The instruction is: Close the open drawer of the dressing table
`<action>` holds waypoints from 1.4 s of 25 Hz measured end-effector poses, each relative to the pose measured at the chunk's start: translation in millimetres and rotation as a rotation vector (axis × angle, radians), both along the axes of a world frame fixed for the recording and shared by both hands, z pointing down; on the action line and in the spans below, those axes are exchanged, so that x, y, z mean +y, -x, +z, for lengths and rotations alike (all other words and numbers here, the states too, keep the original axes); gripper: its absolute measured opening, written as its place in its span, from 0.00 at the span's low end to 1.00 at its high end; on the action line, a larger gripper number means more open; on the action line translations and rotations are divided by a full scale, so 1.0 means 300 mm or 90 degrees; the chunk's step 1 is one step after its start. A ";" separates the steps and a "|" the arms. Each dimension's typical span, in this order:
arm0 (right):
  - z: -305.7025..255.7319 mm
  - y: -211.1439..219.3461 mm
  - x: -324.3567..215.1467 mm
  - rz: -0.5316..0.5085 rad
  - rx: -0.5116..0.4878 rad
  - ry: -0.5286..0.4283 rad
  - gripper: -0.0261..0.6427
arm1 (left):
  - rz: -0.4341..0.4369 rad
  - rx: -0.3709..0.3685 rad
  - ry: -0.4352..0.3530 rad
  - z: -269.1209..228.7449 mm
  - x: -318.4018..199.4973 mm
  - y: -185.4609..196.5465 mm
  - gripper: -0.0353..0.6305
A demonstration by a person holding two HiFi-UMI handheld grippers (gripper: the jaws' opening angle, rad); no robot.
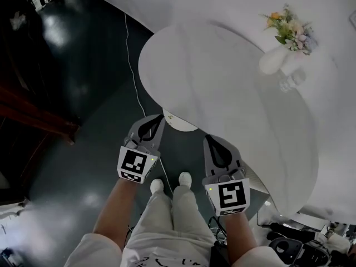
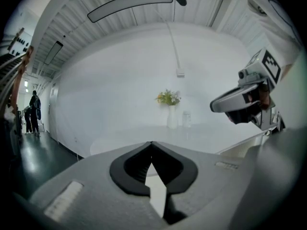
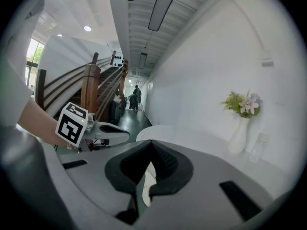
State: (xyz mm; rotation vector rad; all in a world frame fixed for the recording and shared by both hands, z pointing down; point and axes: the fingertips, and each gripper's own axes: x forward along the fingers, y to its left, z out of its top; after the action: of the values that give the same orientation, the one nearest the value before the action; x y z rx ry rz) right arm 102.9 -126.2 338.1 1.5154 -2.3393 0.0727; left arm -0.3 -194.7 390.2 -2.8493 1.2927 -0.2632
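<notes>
With left gripper [image 1: 160, 118] and right gripper [image 1: 208, 139] both closed and empty, set blunt tips square on the open drawer [image 1: 179, 122] and push straight in under the dressing table [image 1: 222, 82].

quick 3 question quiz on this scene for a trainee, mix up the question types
1. True or false: the left tool is shut with nothing in it.
2. What stands beside the vase of flowers? A) clear jar B) mug C) lamp
3. Fill in: the right tool is ____ (open/shut).
Key: 1 true; 2 A; 3 shut.
</notes>
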 end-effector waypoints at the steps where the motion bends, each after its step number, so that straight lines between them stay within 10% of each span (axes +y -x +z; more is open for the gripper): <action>1: -0.018 -0.006 0.001 0.003 0.002 -0.003 0.03 | 0.000 -0.002 -0.007 -0.025 0.007 0.001 0.07; 35: -0.624 -0.194 -0.051 0.060 -0.024 -0.173 0.03 | -0.018 0.000 -0.145 -0.704 0.050 -0.043 0.07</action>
State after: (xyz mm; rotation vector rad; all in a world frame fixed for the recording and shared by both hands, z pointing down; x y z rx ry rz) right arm 161.2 -141.5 150.8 1.7640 -2.3825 -0.2027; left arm 12.4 -179.7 179.1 -2.6425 1.2730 -0.1083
